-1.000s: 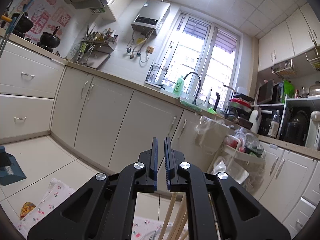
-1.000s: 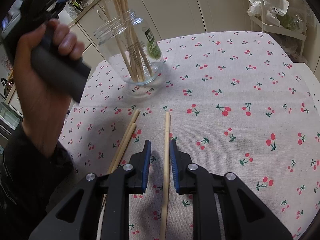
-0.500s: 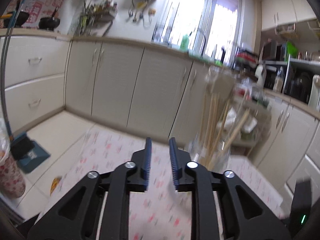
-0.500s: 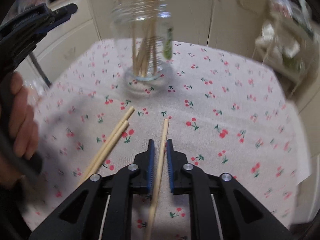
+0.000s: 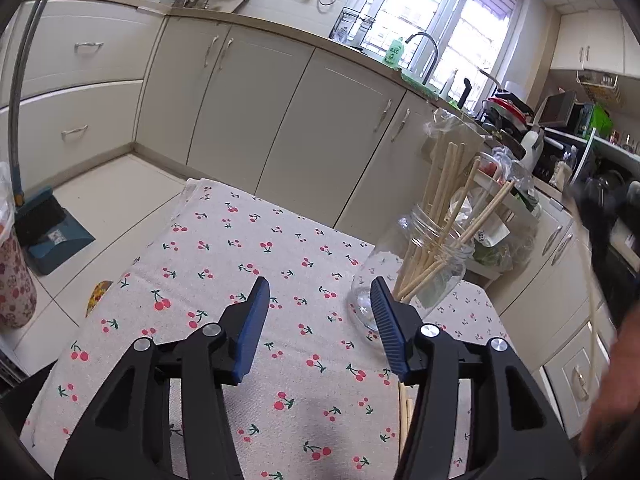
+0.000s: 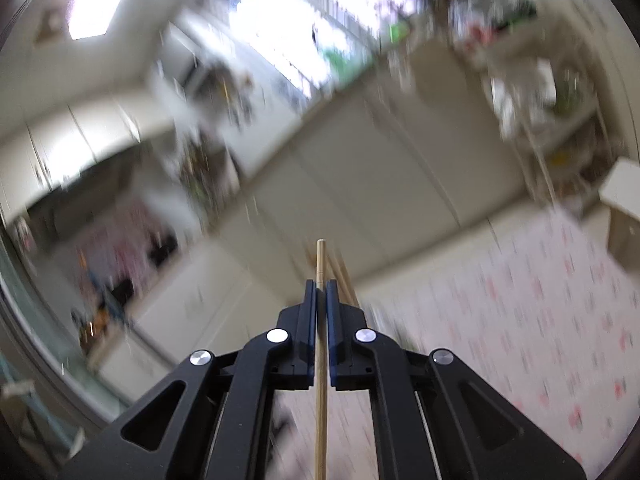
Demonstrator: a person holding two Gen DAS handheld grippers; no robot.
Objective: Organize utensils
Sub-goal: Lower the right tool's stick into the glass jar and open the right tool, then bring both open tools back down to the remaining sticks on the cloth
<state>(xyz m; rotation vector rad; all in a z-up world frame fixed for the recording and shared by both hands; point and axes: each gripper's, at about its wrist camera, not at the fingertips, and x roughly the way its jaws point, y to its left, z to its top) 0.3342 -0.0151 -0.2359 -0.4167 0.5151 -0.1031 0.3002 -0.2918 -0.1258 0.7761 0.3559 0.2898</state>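
We see 1 chopstick (image 6: 321, 320) clamped in the right tool (image 6: 321, 292), at lower centre of its blurred frame. The glass jar (image 5: 416, 276) of chopsticks stands on the cherry-print bench (image 5: 224, 264), right of centre. The left tool (image 5: 320, 320) is opening, nothing between its jaws.

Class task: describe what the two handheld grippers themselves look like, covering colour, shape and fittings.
Both the left gripper and right gripper are matte black, with angular cut-out arms, round silver bolts and ribbed blue pads on the fingers. No cables or markings show.
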